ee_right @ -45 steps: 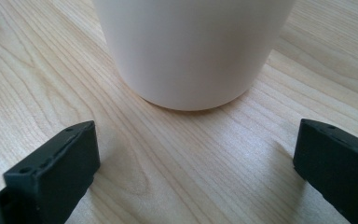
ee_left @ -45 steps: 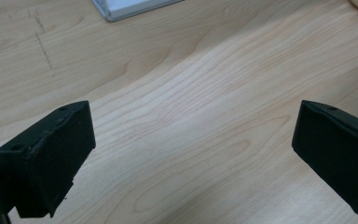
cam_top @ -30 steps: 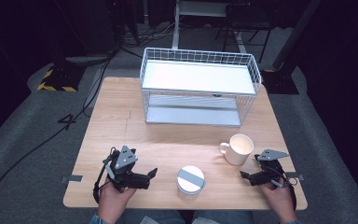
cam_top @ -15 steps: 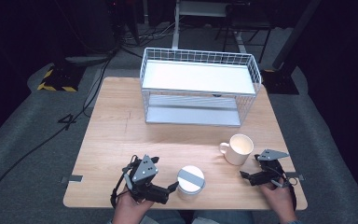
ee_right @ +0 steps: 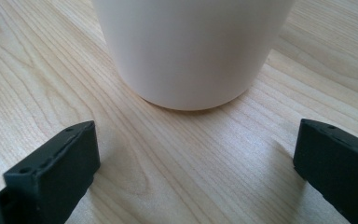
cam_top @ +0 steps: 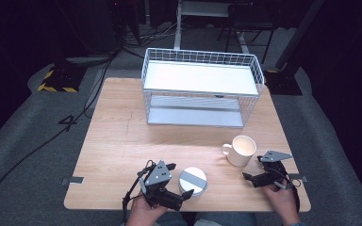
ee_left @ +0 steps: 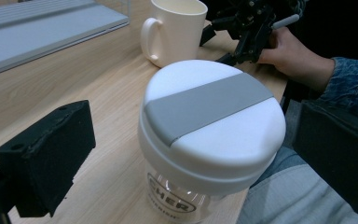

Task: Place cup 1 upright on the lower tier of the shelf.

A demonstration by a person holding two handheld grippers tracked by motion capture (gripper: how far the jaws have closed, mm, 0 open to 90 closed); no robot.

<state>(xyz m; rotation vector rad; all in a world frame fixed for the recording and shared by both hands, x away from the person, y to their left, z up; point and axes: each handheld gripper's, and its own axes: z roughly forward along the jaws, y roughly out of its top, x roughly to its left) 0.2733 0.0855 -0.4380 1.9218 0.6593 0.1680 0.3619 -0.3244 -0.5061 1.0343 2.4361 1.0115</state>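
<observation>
A clear jar with a white lid crossed by a grey band [cam_top: 193, 181] stands near the table's front edge. My left gripper [cam_top: 178, 180] is open, one jaw on each side of the jar. In the left gripper view the jar [ee_left: 209, 121] sits between the two wide-apart black jaws of the left gripper [ee_left: 193, 140], touching neither. A cream mug [cam_top: 242, 149] stands to the right, handle pointing left. My right gripper [cam_top: 253, 168] is open just short of it. In the right gripper view the mug's base [ee_right: 191, 51] stands ahead of the right gripper [ee_right: 196, 154].
A white wire rack [cam_top: 200, 89] with two shelves takes up the back of the wooden table [cam_top: 118, 136]. The table's front edge runs just below both hands. The left gripper view also shows the mug [ee_left: 177, 28] and the other hand's gripper [ee_left: 249, 25].
My left gripper has moved right along the front edge until its jaws stand on either side of the jar. The right gripper and the mug have stayed put.
</observation>
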